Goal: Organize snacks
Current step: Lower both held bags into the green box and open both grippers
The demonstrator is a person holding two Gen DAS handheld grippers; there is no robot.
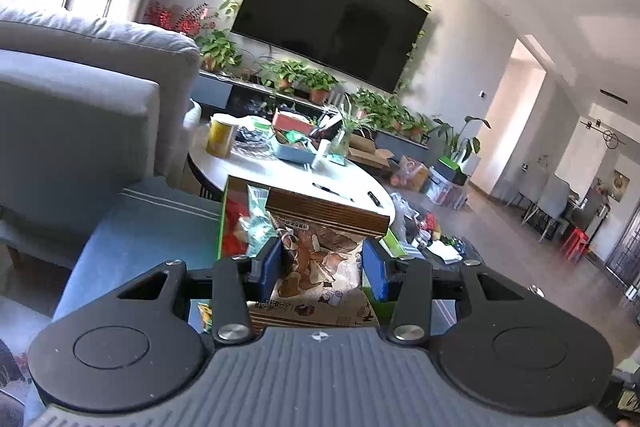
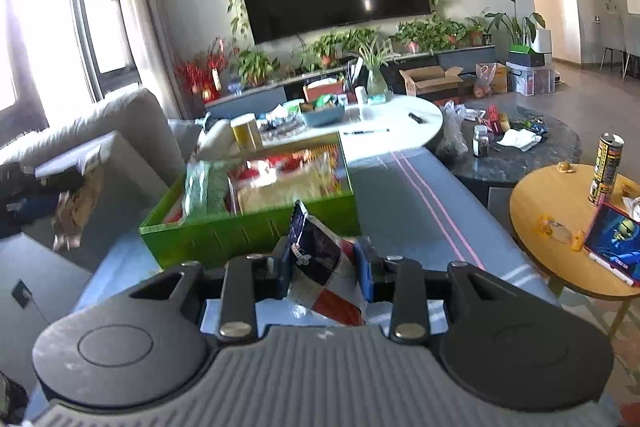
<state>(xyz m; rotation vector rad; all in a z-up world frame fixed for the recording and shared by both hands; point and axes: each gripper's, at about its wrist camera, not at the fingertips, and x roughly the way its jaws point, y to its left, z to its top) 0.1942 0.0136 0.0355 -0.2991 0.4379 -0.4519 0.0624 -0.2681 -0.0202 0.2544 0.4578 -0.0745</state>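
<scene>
My left gripper point(image 1: 322, 267) is shut on a brown snack bag point(image 1: 320, 219) with a dark striped top, holding it upright in front of the green crate point(image 1: 221, 227). In the right wrist view the green crate point(image 2: 248, 233) sits on a blue-grey striped surface point(image 2: 400, 203), packed with several snack packets. My right gripper point(image 2: 326, 265) is shut on a dark blue, white and red snack packet point(image 2: 320, 259), held just in front of the crate's near wall. Both blue pads press on the sides of their packets.
A grey sofa point(image 1: 80, 99) stands to the left. Behind the crate is a white oval table point(image 2: 400, 123) with a yellow tin, a blue tray and a pen. A dark round table point(image 2: 520, 155) and a wooden side table point(image 2: 560, 227) with a can stand at right.
</scene>
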